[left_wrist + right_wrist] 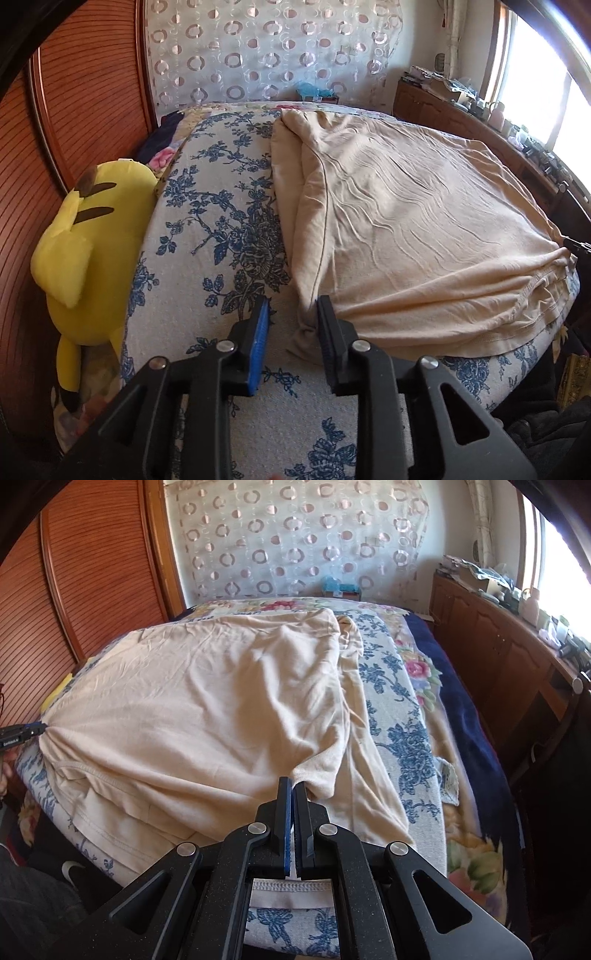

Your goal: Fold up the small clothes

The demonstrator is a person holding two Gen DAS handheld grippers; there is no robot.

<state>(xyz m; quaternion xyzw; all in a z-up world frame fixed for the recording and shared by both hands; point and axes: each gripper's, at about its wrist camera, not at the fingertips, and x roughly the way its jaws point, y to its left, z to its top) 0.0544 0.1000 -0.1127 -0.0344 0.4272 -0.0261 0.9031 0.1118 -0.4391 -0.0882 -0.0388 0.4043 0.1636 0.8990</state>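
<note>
While the beige garment (406, 229) lies spread over the blue-flowered bed cover (221, 206), its near hem runs crosswise between the two grippers, so each hand meets one lower corner. Left gripper (293, 306): jaws parted, with the garment's bunched left corner lying on the cover between the pads (261, 325) and not pinched, so the cloth there counts as released. Right gripper (293, 786): jaws clenched on a fold of the garment's right edge, its tip also visible at the far right of the left wrist view, where the cloth gathers into radiating creases. Long axis of the garment: away from both hands, toward the patterned curtain (295, 542); hem layers doubled near the front edge of the bed. Fabric: thin, soft knit with a stitched hem, finely wrinkled, likely to drape and slip rather than hold a crease. Yellow plush toy (81, 236): beside the cover, well left of the garment.
</note>
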